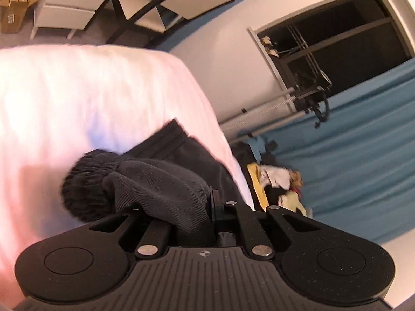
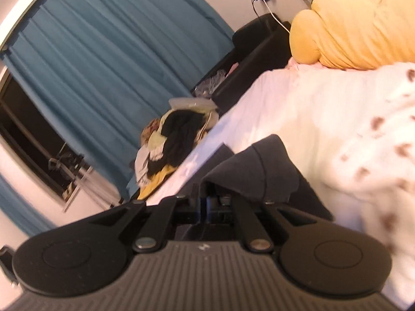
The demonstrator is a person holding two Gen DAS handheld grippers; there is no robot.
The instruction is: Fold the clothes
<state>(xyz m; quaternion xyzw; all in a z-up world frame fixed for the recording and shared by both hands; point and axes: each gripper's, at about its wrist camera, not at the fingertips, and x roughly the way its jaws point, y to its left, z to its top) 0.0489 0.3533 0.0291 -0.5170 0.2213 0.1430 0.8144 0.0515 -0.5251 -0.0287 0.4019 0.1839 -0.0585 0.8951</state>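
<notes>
A dark grey garment (image 1: 155, 181) with a ribbed elastic cuff hangs bunched over the white bed cover (image 1: 77, 98) in the left wrist view. My left gripper (image 1: 207, 207) is shut on its cloth, which drapes over the fingers and hides the tips. In the right wrist view another part of the dark garment (image 2: 259, 171) folds like a tent over my right gripper (image 2: 212, 194), which is shut on it above the white bed cover (image 2: 298, 108). The garment's far end trails down onto the bed.
A heap of mixed clothes (image 2: 168, 140) lies on the floor beside the bed, against blue curtains (image 2: 103, 51). Yellow pillows (image 2: 350, 31) sit at the bed's head by a black bedside unit (image 2: 249, 59). A spotted blanket (image 2: 376, 142) lies at the right. White drawers (image 1: 70, 7) stand beyond the bed.
</notes>
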